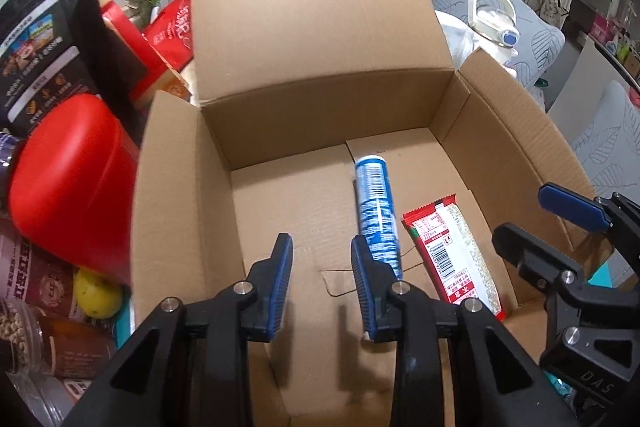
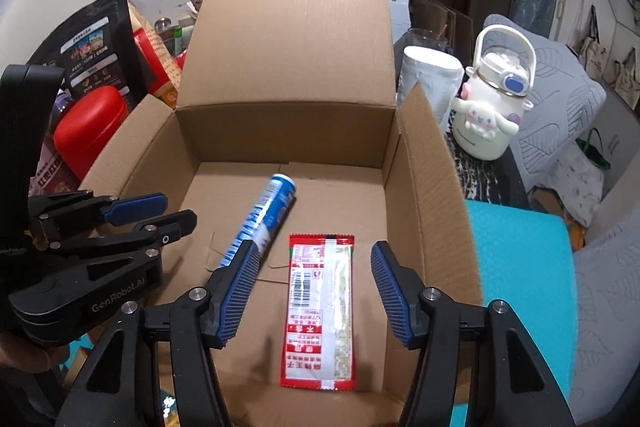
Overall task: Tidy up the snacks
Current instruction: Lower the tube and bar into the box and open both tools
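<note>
**Hovering over the open carton, both grippers empty**

I record the left gripper [image 1: 320, 243] above the near end of the cardboard carton [image 2: 288, 131]. Its jaws stand at a narrow gap and hold nothing; bare carton floor shows between them. The right gripper [image 2: 315, 247] is just beside it, to its right. Its jaws are set wider and are likewise empty.

Two snacks lie on the carton floor. The red snack packet [image 2: 320, 311] lies flat, barcode side up, at the near right. In the right wrist view it appears between the right jaws but below them, untouched. The blue and white snack tube [image 2: 266, 215] lies on its side just left of the packet, running from the near middle toward the far wall. I cannot tell whether the two touch. The rest of the floor is bare, and the rear flap stands upright.

Outside the left wall I note a red container [image 1: 76, 183] and a black pouch [image 1: 44, 39] behind it. Beyond the right wall stands a white handled bottle [image 2: 490, 107].
</note>
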Available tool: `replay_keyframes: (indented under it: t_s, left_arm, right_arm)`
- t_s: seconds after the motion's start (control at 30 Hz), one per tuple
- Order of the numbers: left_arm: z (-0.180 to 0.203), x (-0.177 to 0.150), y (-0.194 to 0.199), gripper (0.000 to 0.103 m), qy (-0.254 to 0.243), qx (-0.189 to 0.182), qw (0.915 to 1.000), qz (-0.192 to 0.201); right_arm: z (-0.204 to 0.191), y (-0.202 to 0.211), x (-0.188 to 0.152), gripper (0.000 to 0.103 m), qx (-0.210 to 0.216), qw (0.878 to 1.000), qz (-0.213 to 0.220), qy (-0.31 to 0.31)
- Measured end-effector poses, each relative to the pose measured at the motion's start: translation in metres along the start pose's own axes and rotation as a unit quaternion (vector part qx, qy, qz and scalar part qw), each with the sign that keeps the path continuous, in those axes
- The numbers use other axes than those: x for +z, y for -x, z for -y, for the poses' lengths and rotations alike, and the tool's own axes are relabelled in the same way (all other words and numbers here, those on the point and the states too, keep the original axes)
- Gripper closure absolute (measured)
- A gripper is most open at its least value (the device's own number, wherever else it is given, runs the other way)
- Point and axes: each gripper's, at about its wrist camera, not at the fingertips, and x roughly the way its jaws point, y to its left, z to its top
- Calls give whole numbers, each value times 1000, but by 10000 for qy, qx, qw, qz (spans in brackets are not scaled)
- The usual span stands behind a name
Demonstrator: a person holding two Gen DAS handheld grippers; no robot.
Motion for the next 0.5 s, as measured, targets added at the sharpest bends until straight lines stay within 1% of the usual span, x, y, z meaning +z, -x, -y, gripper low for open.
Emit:
replay_keyframes:
  t_s: [0.1, 0.23, 0.5]
  left_arm:
    - [-1, -2, 12, 73, -16, -46, 10000, 84]
    - [-2, -4, 31, 73, -29, -12, 9997, 222]
    - [-9, -5, 74, 73, -24, 41, 9982, 602]
  right_arm:
    - [-2, 13, 2, 44, 45, 10000, 62, 13]
    - [-7, 31, 4, 44, 8, 9998, 198, 39]
    - [-17, 66, 7, 44, 21, 9989, 461, 68]
